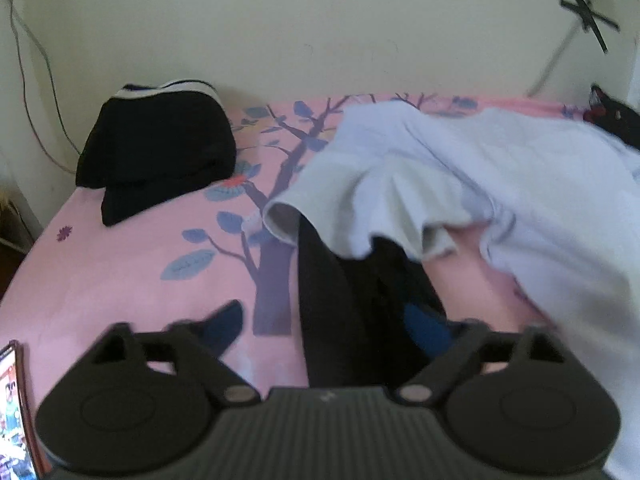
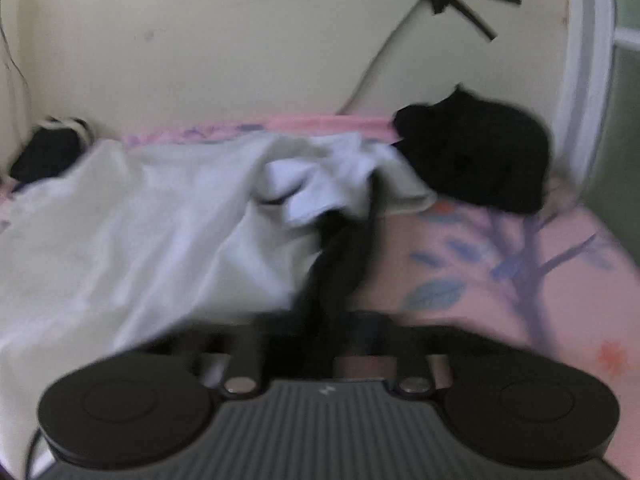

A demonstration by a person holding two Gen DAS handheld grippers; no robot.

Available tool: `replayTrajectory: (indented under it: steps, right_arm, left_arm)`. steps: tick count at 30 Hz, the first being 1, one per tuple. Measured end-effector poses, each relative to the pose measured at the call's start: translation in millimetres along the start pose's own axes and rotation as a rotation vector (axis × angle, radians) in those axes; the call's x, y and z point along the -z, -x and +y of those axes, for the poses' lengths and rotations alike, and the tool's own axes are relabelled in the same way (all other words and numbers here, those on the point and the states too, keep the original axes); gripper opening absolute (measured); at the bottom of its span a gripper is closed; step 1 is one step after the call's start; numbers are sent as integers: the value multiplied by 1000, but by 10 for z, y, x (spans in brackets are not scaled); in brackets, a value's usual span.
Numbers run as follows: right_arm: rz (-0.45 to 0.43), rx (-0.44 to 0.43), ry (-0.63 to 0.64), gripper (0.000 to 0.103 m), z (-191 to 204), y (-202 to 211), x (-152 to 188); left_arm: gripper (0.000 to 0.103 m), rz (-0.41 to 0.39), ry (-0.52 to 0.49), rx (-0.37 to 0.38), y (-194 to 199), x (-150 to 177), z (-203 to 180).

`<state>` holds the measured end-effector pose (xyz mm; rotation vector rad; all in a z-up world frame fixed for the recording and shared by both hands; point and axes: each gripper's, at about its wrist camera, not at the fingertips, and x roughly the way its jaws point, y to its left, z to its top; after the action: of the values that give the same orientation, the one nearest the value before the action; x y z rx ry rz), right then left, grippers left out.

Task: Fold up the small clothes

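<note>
My left gripper [image 1: 340,332] has its jaws spread wide, nothing pinched; a dark strip of cloth [image 1: 320,300] lies between the blue-tipped fingers [image 1: 224,326] on the pink tree-print bedsheet [image 1: 132,256]. My right gripper [image 2: 320,332] is clamped tight on a black garment strand [image 2: 340,256] that runs up under the pale white-lilac cotton shirt [image 2: 132,216], which lies rumpled across the middle of the bed. A folded black garment with white stripes [image 1: 160,140] sits at the far left against the cream wall [image 1: 280,32]; a crumpled black cloth heap [image 2: 476,156] sits far right. A phone [image 1: 14,412] lies at the near left edge. Right view is blurred.
</note>
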<state>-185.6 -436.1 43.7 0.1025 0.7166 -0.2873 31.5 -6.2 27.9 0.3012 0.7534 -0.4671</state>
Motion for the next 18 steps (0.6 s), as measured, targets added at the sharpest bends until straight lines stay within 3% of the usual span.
replayTrajectory:
  steps: [2,4,5,6,7,8,10,11,13,14,17,18]
  right_arm:
    - [-63,131,33,0,-194,94,-166]
    - [-124,390,135,0,-483,114,-361]
    - [-128,526,168,2,-643,81,-445]
    - [-106,626,161,16,-821,49,-530]
    - [-86,660,115,43,-962,76,-605]
    - [-106,641,55,55,-1041,182,-655]
    - [-190,486,-41,57,-1041,452,-677]
    - [-205,409,-71,60,-984,523,-673]
    - [-230,281,-77,62,-757,617,-632]
    - [-238,237,-55,62,-614,633,-609]
    - [-264,144,25,62,-173,664,-562]
    - [-277,119,45,62,-37,674,-545]
  left_arm:
    - [58,-6,-15,-7,25,27,-47]
    - [59,-8,-2,-18,37,10,-25]
    - [65,-9,11,-22,45,-4,-5]
    - [73,-11,29,-26,53,-20,17]
    - [77,-19,44,-29,63,-32,34]
    - [83,-31,52,-29,69,-37,49]
    - [85,-48,48,-31,71,-56,30]
    - [84,-48,37,-38,47,-69,5]
    - [73,-34,4,-48,-56,-95,-58]
    - [51,-24,-13,-53,-117,-109,-83]
    - [5,-28,-25,-77,-249,-215,-67]
    - [4,-34,-6,-127,-294,-287,8]
